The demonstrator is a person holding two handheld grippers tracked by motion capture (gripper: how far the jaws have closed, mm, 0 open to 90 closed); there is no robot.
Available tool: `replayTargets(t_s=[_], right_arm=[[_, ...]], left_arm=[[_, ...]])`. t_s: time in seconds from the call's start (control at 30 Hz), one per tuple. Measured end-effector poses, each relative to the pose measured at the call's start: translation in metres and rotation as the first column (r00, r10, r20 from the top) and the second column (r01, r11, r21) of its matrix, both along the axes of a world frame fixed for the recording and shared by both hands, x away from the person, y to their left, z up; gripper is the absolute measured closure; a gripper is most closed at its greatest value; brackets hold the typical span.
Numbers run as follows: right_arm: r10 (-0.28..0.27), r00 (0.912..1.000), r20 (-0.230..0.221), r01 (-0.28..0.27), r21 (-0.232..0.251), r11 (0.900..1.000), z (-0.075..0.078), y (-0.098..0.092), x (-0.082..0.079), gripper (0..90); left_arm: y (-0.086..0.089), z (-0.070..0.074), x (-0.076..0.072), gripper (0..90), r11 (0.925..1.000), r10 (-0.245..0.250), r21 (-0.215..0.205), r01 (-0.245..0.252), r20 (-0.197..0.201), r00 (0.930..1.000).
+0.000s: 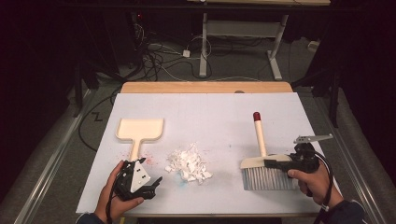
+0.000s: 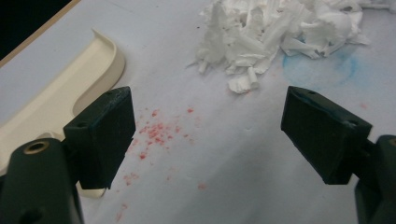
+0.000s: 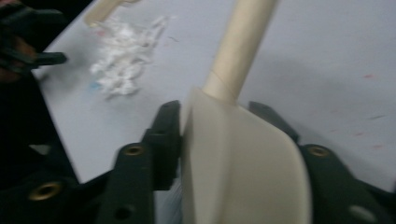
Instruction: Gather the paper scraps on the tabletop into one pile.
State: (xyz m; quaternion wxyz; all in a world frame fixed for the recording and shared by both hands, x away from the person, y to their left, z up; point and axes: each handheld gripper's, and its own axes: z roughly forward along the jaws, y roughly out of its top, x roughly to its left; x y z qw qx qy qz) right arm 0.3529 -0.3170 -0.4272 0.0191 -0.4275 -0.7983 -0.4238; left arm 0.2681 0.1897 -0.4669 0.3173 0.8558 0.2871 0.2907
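We log a table [image 1: 280, 100] covered with a pale sheet, a strip of bare wood showing along its far edge. A cream dustpan [image 1: 140, 129] lies flat at the left of the sheet, its tray toward the far side and its handle pointing back to the person. A pile of white paper scraps [image 1: 189, 164] sits near the middle, just right of the dustpan handle. A hand brush [image 1: 261, 161] lies at the right, grey bristles toward the near edge, its cream handle running away from the person and ending in a dark red tip.

We see the left gripper [image 1: 145, 181] held in the left hand [image 1: 114, 196] near the front edge, close to the end of the dustpan handle. In the left gripper view its jaws stand wide apart with nothing between them; the dustpan [image 2: 70, 88] shows beyond the left jaw, the paper scraps [image 2: 280, 32] lie ahead, and red specks [image 2: 156, 133] and a faint blue smear [image 2: 322, 70] mark the sheet.

We see the right gripper [image 1: 275, 163] in the right hand [image 1: 314, 183], reaching in from the right at the brush head. In the right gripper view the jaws sit on either side of the cream head of the brush [image 3: 243, 158], pressed against it. That view is blurred, and it shows the scraps [image 3: 123, 56] farther off.
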Motion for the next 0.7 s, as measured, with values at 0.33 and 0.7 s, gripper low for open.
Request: replayTargets(t_s=[0.33, 0.7], right_arm=[[-0.058, 0.9045, 0.422, 0.215, -0.335, 0.917, 0.012, -0.005, -0.008, 26.1], [-0.016, 0.806, 0.592, 0.178, -0.217, 0.96, 0.013, 0.009, -0.055, 24.1]], left_arm=[[0.002, -0.001, 0.0, 16.2, 1.0, -0.005, 0.003, 0.005, 0.001, 1.0], [0.002, -0.001, 0.002, 16.1, 0.9999, 0.005, 0.013, -0.005, 0.005, 1.0]])
